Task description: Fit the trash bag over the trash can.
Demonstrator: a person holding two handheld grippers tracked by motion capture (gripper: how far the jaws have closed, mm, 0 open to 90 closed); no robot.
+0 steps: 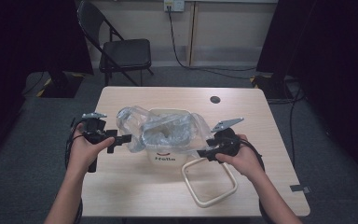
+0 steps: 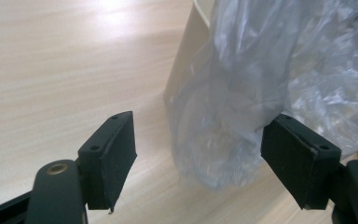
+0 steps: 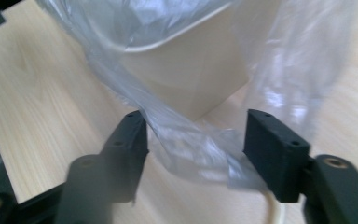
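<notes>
Both grippers' jaws stand wide apart, clear bag [image 1: 168,128] film between them. Left gripper [image 2: 198,158] and right gripper [image 3: 196,147] flank a cream bin [image 1: 168,156] mid-table [image 1: 121,186], pointing inward; each hand [image 1: 85,151] grips from below, forearms angled in.

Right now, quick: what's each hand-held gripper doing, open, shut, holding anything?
Left hand-held gripper: open, jaws either side of the clear plastic bag, not clamped.
Right hand-held gripper: open, bag plastic lying between its jaws, not gripped.
</notes>
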